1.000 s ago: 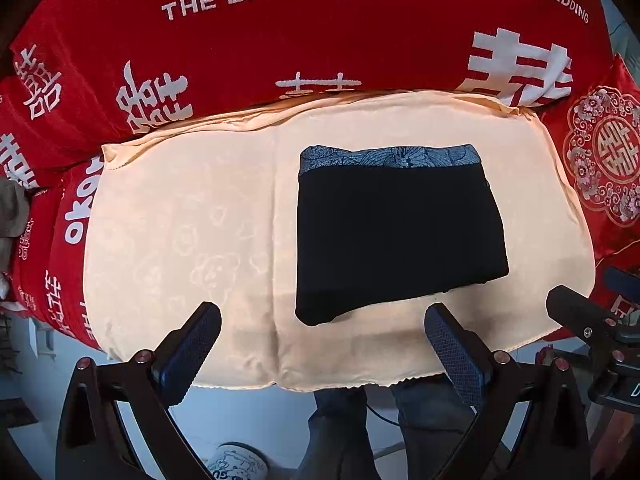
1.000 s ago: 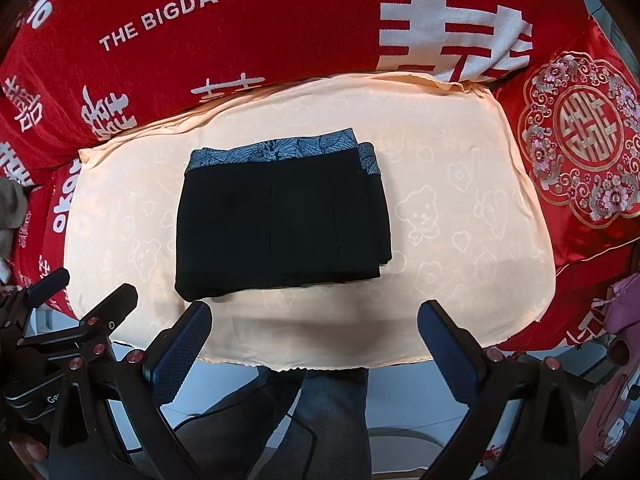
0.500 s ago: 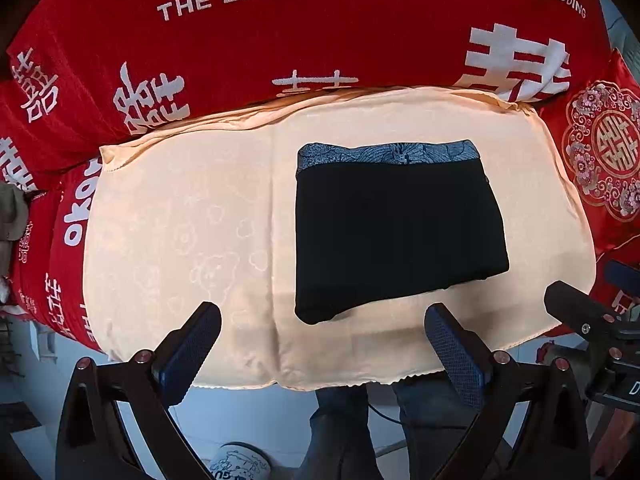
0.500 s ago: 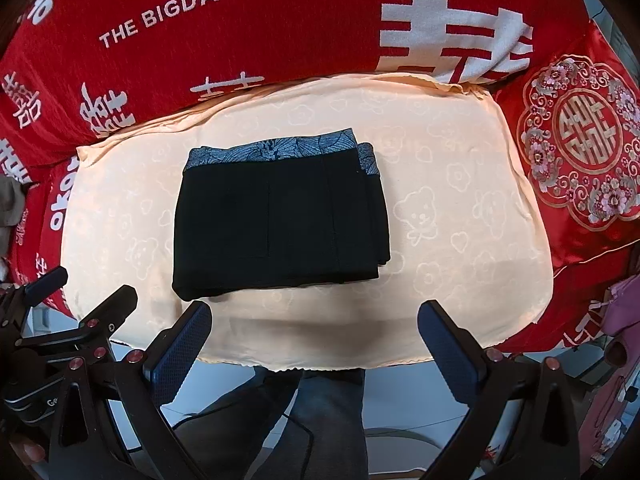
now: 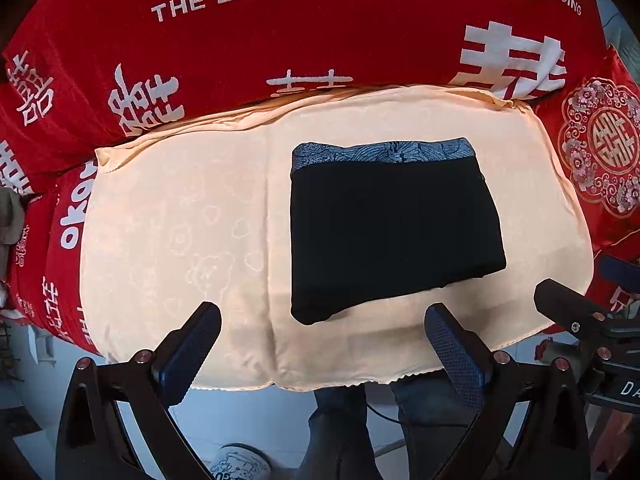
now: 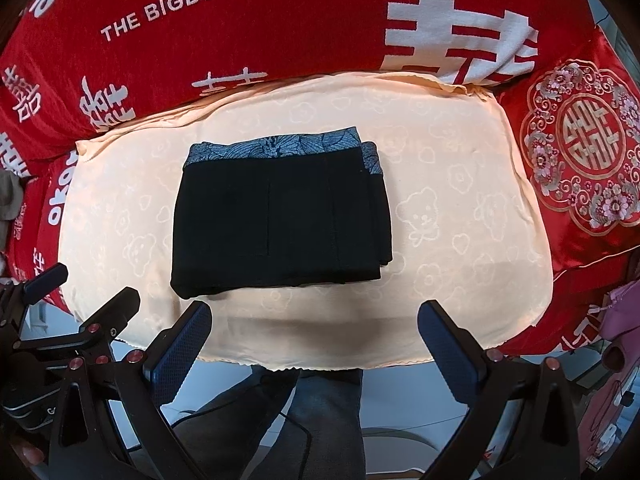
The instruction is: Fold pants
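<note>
The black pants point(image 5: 392, 232) point(image 6: 280, 220) lie folded into a compact rectangle on a peach cloth point(image 5: 180, 240) point(image 6: 460, 220), with a blue patterned waistband point(image 5: 384, 154) point(image 6: 276, 148) along the far edge. My left gripper point(image 5: 322, 328) is open, held back over the cloth's near edge with nothing between its fingers. My right gripper point(image 6: 314, 326) is open too, likewise pulled back from the pants and empty. Each gripper also shows at the side of the other's view: the right gripper point(image 5: 580, 312), the left gripper point(image 6: 80, 308).
A red blanket point(image 5: 280, 40) point(image 6: 240, 40) with white lettering covers the surface behind the cloth. An embroidered red cushion point(image 5: 600, 152) point(image 6: 580, 152) sits at the right. A person's legs in jeans point(image 6: 320, 420) and a shoe point(image 5: 236, 464) appear below on the pale floor.
Both grippers have drifted very slightly; the pants and cloth sit a touch higher in view. Nothing was grasped or released.
</note>
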`<state>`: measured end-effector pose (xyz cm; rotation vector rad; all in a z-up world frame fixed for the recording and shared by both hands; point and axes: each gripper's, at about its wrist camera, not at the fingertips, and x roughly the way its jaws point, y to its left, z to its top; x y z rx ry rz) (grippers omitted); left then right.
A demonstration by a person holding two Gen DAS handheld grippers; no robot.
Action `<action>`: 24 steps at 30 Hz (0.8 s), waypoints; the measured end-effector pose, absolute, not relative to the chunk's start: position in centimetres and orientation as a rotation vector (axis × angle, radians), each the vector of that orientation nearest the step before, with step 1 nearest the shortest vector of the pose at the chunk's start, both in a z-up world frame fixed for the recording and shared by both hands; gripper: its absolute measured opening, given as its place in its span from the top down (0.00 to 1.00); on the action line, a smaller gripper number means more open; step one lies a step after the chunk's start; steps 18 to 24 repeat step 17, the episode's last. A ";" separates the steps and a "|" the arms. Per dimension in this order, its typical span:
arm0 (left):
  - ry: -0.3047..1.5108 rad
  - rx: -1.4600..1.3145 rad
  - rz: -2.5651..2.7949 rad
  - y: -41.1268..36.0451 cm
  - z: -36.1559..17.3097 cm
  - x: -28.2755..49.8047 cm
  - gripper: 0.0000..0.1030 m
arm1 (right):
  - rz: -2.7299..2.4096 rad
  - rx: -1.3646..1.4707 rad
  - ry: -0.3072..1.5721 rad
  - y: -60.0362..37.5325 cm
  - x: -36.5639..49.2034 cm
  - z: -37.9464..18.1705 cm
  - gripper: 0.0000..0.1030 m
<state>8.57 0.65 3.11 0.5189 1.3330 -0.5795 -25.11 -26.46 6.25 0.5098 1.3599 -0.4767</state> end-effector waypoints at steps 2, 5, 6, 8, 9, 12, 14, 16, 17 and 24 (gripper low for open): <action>1.338 0.519 -0.580 0.7 3.0 8.7 0.01 | -0.474 0.507 1.360 -26.4 -25.0 6.2 0.00; 1.335 0.523 -0.578 0.7 3.0 8.7 0.01 | -0.469 0.504 1.361 -26.4 -24.9 6.1 0.00; 1.331 0.528 -0.579 0.7 3.0 8.6 0.01 | -0.467 0.504 1.362 -26.4 -24.9 6.1 0.00; 1.323 0.535 -0.578 0.7 3.0 8.6 0.01 | -0.463 0.507 1.365 -26.4 -24.9 6.0 0.00; 1.323 0.534 -0.580 0.7 2.9 8.7 0.01 | -0.462 0.506 1.366 -26.4 -24.8 5.9 0.00; 1.331 0.523 -0.587 0.7 2.9 8.7 0.01 | -0.462 0.509 1.366 -26.5 -24.9 5.8 0.00; 1.328 0.520 -0.594 0.7 3.0 8.7 0.01 | -0.467 0.511 1.365 -26.6 -24.9 5.8 0.00; 1.329 0.525 -0.600 0.7 3.0 8.7 0.01 | -0.470 0.514 1.364 -26.6 -25.0 5.8 0.00; 1.332 0.528 -0.602 0.7 2.9 8.7 0.01 | -0.471 0.514 1.364 -26.7 -25.0 5.8 0.00; 1.332 0.528 -0.602 0.7 2.9 8.7 0.01 | -0.471 0.514 1.364 -26.7 -25.0 5.8 0.00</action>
